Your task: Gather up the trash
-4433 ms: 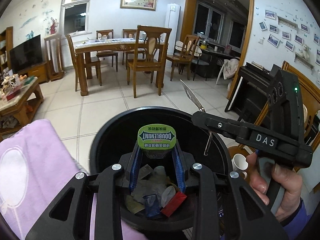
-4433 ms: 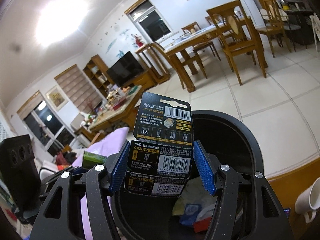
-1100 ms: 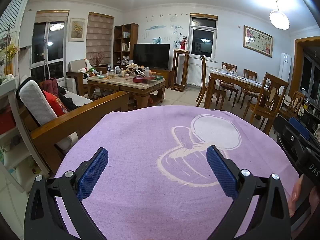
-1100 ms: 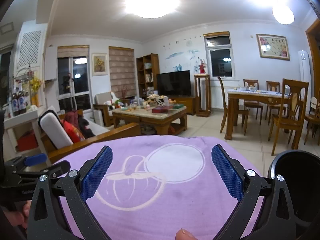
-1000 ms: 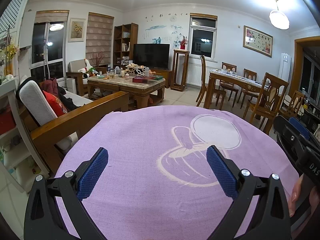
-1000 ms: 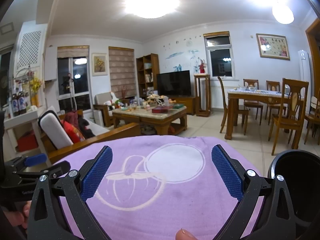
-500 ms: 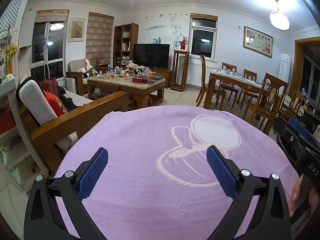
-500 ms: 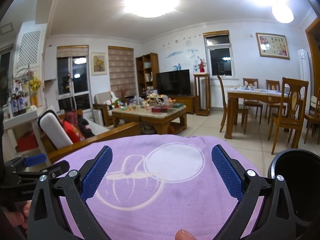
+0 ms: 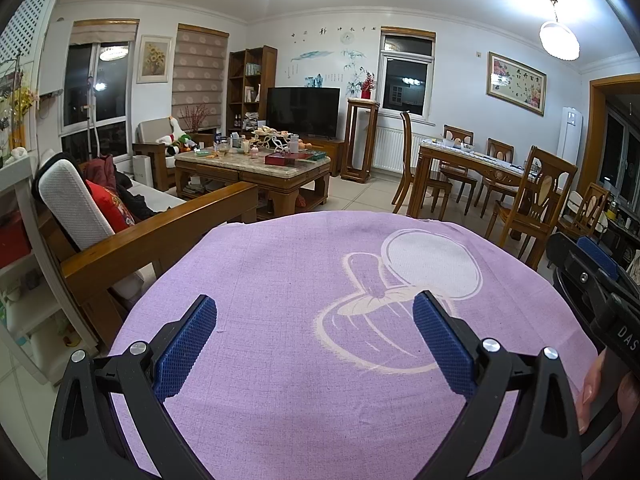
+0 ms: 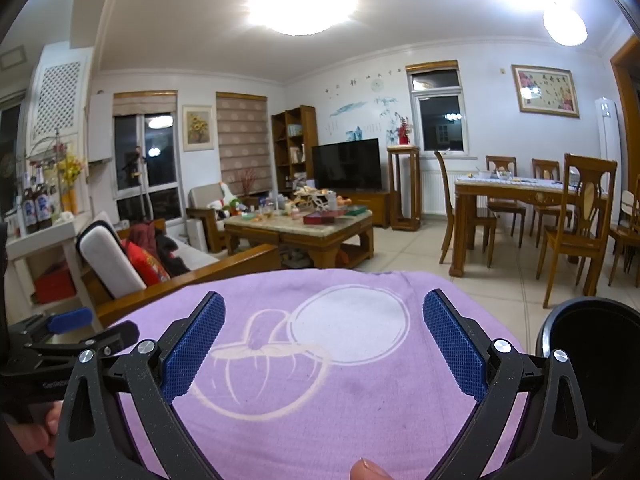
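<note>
Both claws hang with their blue pads spread wide and nothing between them: my left gripper (image 9: 315, 342) and my right gripper (image 10: 322, 346) hover over the purple cloth (image 9: 304, 280), which carries a pale printed outline of a round shape and a bow. I see no loose trash on the cloth in either view.

From the right wrist I get the black trash bin (image 10: 592, 360) at the right edge, its dark opening just beside the cloth and partly behind the claw's right finger; I cannot make out what lies inside. The left wrist view does not reach the bin at all. What it gives me instead is the other tool, black with a blue pad, at its right edge, with a bit of the hand holding it below.

The right wrist view returns the favour: the left tool shows low at its left edge, blue pad foremost, and a fingertip pokes in at the bottom.

Beyond the cloth both views share the wooden sofa arm (image 9: 160, 236), the cluttered coffee table (image 10: 300, 228), the dark television (image 9: 303, 111) and the dining table (image 10: 528, 192) with its chairs.
</note>
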Action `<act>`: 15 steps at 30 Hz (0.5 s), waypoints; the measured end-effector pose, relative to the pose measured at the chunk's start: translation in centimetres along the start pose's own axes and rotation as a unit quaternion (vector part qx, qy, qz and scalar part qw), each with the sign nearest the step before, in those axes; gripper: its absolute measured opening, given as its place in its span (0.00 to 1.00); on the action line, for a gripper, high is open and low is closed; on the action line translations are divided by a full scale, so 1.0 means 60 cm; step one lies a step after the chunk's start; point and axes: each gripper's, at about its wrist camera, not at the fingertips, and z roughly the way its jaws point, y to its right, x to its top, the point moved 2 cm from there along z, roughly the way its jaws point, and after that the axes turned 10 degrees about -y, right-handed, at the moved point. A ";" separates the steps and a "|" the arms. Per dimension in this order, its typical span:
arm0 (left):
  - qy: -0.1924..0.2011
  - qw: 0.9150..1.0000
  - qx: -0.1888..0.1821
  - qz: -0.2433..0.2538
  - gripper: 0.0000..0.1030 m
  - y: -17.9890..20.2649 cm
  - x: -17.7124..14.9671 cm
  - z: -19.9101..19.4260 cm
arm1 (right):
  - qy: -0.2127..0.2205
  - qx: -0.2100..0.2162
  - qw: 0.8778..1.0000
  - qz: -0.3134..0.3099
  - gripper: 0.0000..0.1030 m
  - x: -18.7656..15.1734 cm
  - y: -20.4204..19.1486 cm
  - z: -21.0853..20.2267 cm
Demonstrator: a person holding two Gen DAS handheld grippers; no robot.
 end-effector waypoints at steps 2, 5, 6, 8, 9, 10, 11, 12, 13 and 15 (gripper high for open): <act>0.000 1.000 0.000 0.000 0.95 0.000 0.000 0.000 | 0.000 0.000 1.000 0.000 0.95 0.001 0.000 0.000; 0.000 1.000 0.000 0.000 0.95 0.000 0.000 0.000 | 0.000 0.000 1.000 0.000 0.95 0.000 0.000 0.000; 0.000 1.000 0.000 0.000 0.95 0.000 0.000 0.000 | 0.000 0.000 1.000 0.000 0.95 -0.001 0.000 0.000; 0.000 1.000 0.000 0.000 0.95 0.001 0.000 0.001 | 0.000 0.000 1.000 0.000 0.95 0.001 0.000 0.000; 0.000 1.000 0.000 0.000 0.95 0.001 0.000 0.001 | 0.000 0.000 1.000 0.000 0.95 0.001 0.000 0.000; 0.000 1.000 0.000 0.000 0.95 0.001 0.000 0.000 | 0.000 0.000 1.000 0.000 0.95 0.001 0.000 0.000; 0.000 1.000 0.000 0.000 0.95 0.001 0.000 0.000 | 0.000 0.000 1.000 0.000 0.95 0.001 0.000 -0.001; 0.000 1.000 0.000 0.000 0.95 0.002 -0.001 0.001 | 0.000 0.000 1.000 0.000 0.95 0.001 0.000 -0.001; 0.000 1.000 0.000 0.000 0.95 0.001 -0.001 0.000 | 0.000 0.000 1.000 0.000 0.95 0.001 0.000 -0.001; 0.000 1.000 0.000 0.001 0.95 0.004 0.001 -0.001 | 0.000 0.000 1.000 0.000 0.95 0.001 0.000 0.000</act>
